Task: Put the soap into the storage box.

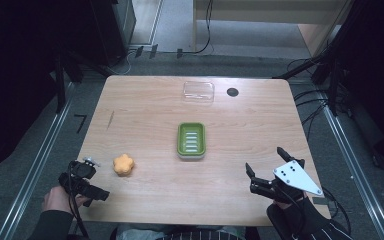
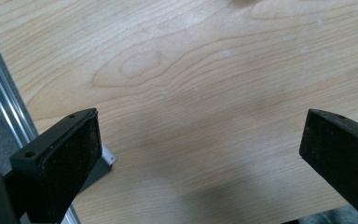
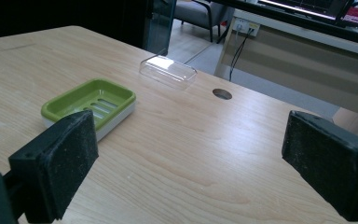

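- The left gripper (image 1: 100, 195) sits at the bench's (image 1: 145, 100) near left corner, jaws spread wide and holding nothing.
- The right gripper (image 1: 265, 162) hovers at the near right, jaws also spread and unloaded.
- A green soap dish (image 1: 191, 140) lies mid-bench, with an orange flower-shaped piece (image 1: 123, 164) to its left.
- A clear lid (image 1: 198, 92) rests near the far edge.

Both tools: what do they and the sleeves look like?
The left tool and right tool are black, with flat jaws faced in dark textured pads. The right carries a grey three-cornered plate with small dark holes. Dark sleeves; a black cable trails from the left.
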Demonstrator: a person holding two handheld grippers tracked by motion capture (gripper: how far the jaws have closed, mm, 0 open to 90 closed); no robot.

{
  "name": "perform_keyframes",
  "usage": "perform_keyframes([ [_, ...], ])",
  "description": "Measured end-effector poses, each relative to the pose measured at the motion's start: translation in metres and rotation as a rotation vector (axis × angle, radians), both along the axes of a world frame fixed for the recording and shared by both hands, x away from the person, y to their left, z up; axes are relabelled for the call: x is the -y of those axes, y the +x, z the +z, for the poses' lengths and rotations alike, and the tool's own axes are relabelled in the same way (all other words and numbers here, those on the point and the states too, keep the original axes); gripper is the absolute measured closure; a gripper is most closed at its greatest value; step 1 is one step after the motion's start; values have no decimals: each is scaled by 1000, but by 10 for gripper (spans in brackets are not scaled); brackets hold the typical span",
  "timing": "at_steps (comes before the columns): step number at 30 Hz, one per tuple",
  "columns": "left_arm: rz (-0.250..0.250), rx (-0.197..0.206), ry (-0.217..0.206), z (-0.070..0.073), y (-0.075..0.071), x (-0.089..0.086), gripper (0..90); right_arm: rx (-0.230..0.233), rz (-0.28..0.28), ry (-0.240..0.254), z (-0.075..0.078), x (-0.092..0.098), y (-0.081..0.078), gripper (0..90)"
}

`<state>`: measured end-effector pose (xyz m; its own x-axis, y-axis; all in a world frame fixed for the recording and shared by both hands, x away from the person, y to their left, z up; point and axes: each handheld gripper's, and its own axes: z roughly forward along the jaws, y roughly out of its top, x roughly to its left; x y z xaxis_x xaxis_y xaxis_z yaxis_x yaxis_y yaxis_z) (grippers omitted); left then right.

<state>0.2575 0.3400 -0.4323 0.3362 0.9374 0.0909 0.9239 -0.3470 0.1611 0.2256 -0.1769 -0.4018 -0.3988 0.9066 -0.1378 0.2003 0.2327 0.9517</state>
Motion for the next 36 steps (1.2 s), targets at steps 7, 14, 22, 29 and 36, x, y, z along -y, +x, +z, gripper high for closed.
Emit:
perform_keyframes([
  [7, -20, 12, -16, 3, 4, 10, 0, -1, 1, -1, 0, 0, 0, 40],
  [14, -30, 33, -35, 6, 11, 20, 0, -4, -1, -3, 0, 0, 0, 40],
  [22, -52, 54, -47, 11, 22, 31, 0, -5, -1, -5, 0, -1, 0, 40],
  [29, -44, 66, -57, 14, 33, 33, 0, -6, -1, -9, 0, -1, 0, 40],
  [36, -45, 65, -66, 13, 43, 40, 0, -6, -2, -10, 0, -1, 0, 40],
])
